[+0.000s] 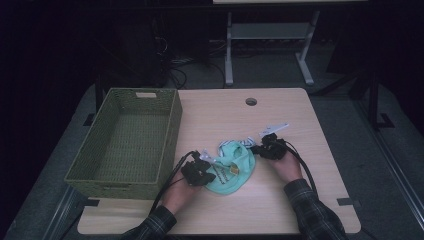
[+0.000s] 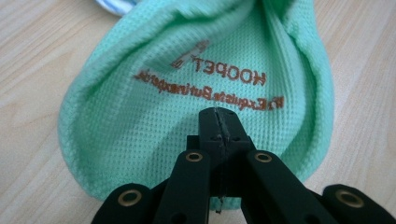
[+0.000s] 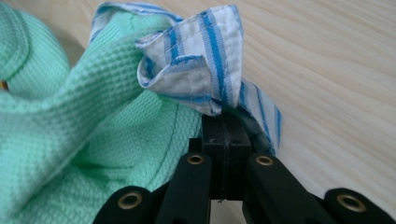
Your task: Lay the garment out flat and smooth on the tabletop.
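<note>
A mint-green waffle-knit cloth (image 1: 236,169) with orange lettering and a blue-and-white striped trim (image 3: 205,60) lies bunched on the wooden table (image 1: 305,120). My left gripper (image 1: 212,166) is at the cloth's left edge. In the left gripper view its jaws are pressed together (image 2: 218,122) on the near hem of the green cloth (image 2: 154,116), which bulges up beyond them. My right gripper (image 1: 256,149) is at the cloth's right side. Its jaws are shut (image 3: 223,125) on the striped trim, which folds up just above them beside the green fabric (image 3: 70,121).
A green woven basket (image 1: 171,131) stands empty on the table's left part, close to my left hand. A round cable hole (image 1: 251,101) sits near the far edge. Bare tabletop lies to the right and in front of the cloth.
</note>
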